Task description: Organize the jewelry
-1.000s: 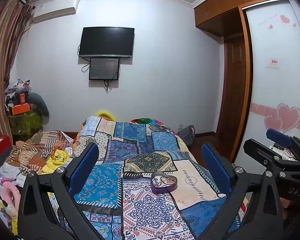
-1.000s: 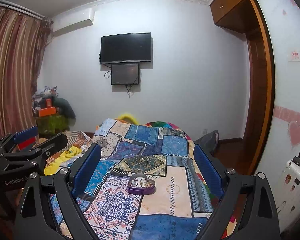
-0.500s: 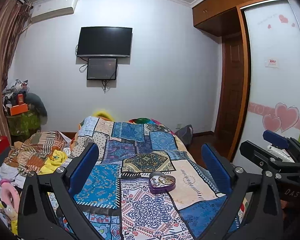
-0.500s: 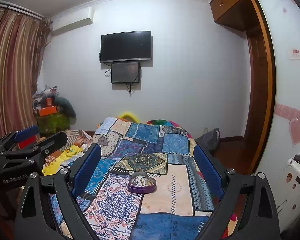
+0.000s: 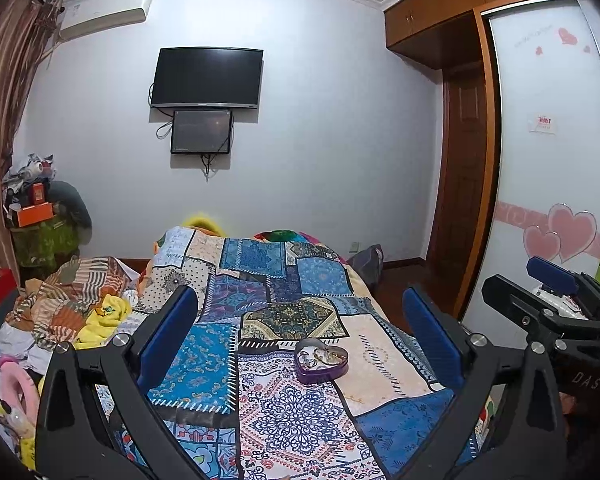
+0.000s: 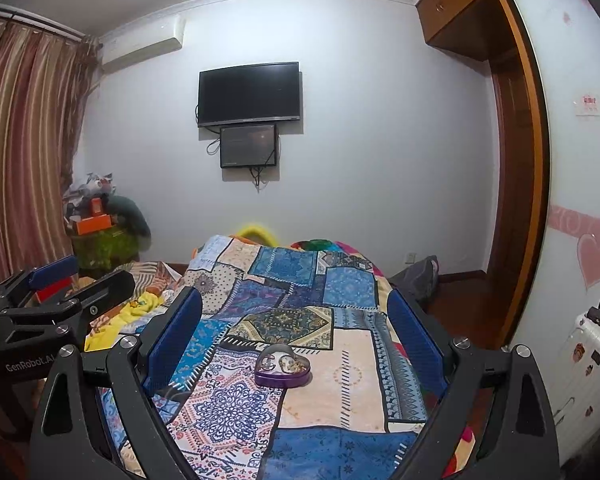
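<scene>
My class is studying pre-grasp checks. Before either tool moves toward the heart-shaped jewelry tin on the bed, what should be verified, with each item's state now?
1. Left tool open, holding nothing: ok.
2. Right tool open, holding nothing: ok.
3. Heart-shaped tin lid off, contents visible: ok.
4. Tin resting flat on the patchwork quilt: ok.
5. Quilt between tools and tin free of other objects: ok.
6. Which jewelry pieces lie inside, and whether tangled: cannot tell, too small.
</scene>
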`<state>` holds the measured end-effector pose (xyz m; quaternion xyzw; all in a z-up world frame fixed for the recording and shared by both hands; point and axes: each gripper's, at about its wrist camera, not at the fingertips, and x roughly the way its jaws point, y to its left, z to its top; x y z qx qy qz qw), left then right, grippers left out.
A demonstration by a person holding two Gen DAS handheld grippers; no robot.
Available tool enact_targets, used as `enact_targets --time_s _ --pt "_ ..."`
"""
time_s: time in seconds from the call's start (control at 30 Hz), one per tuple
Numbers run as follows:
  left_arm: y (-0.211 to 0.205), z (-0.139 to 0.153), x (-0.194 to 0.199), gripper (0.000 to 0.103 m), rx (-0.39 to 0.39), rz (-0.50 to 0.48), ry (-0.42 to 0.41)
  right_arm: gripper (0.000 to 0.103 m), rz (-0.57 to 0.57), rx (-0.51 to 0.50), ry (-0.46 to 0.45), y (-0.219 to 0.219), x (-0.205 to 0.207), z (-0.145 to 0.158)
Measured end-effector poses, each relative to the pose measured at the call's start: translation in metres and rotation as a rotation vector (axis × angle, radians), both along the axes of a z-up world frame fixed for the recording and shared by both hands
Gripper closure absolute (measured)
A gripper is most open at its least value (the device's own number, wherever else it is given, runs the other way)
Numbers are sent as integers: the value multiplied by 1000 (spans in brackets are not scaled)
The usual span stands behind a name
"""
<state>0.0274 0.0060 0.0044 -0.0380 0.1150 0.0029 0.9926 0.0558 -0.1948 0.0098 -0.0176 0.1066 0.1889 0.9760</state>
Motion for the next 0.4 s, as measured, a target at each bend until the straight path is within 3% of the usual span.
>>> enact_targets --time_s 0.4 --pt "4 -4 5 1 -11 2 11 11 -5 2 18 2 4 -4"
